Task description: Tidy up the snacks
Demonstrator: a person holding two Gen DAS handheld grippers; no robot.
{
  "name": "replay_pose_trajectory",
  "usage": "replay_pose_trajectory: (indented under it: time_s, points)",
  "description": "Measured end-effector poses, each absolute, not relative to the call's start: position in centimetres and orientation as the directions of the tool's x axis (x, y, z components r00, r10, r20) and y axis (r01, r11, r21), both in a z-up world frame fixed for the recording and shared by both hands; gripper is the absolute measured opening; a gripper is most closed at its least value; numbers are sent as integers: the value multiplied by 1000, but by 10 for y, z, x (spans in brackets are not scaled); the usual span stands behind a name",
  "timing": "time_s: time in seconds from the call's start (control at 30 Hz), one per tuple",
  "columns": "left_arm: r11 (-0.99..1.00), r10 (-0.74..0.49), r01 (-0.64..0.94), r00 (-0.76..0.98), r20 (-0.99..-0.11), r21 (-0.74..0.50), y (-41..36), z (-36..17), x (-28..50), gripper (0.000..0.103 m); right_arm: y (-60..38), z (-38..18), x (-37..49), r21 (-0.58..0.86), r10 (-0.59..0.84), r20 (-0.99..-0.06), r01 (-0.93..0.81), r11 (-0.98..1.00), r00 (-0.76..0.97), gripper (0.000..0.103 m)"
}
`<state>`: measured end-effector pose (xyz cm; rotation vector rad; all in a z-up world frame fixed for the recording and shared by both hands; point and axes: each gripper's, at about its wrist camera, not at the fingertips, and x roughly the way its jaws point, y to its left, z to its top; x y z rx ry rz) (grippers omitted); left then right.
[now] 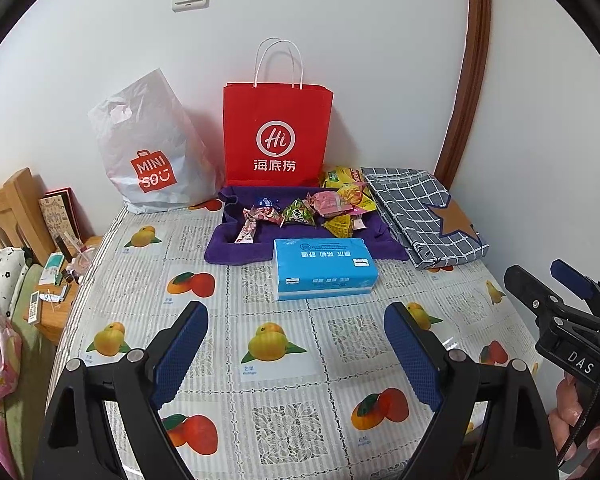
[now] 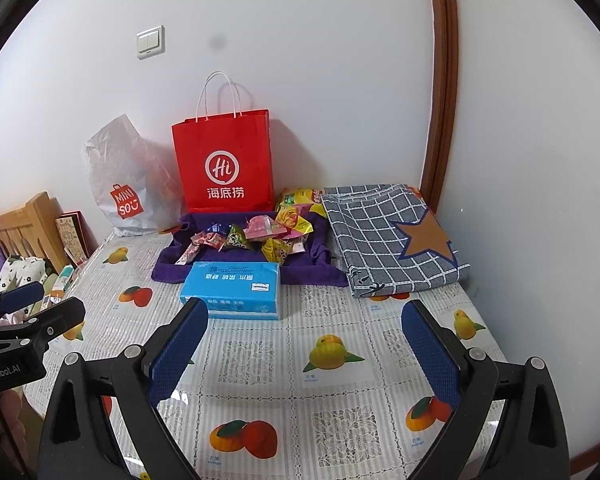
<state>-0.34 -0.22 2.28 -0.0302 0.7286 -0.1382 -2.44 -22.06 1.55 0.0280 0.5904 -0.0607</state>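
Snacks (image 1: 300, 212): loose wrapped packets in a heap on the purple cloth (image 1: 236, 246), far side of the table, well beyond both sets of jaws; a few yellow packs spill off toward the wall.
Tissue pack (image 1: 324, 268): blue, lies on the near edge of the cloth, between the snacks and the grippers.
Left gripper (image 1: 296, 340): jaws spread wide, nothing between them; hovers over bare tablecloth, apart from the tissue pack.
Right gripper (image 2: 304, 340): jaws spread wide, empty; its left finger tip overlaps the tissue pack's near corner in view, contact not clear.
Red paper bag (image 1: 276, 136): upright against the wall, just behind the cloth.
White plastic bag (image 1: 148, 148): left of the red bag.
Checked fabric (image 1: 424, 216): folded, right of the cloth.
Table (image 1: 276, 420): fruit-print cover.
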Motion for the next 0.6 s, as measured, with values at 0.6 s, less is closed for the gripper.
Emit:
replay_pose_trajectory:
  time_s: [0.6]
  points:
    - [991,-134,120,737,-662,-67,-2,28,-6,90,-222,16,-25,17,-42,-560,62,998,827,97]
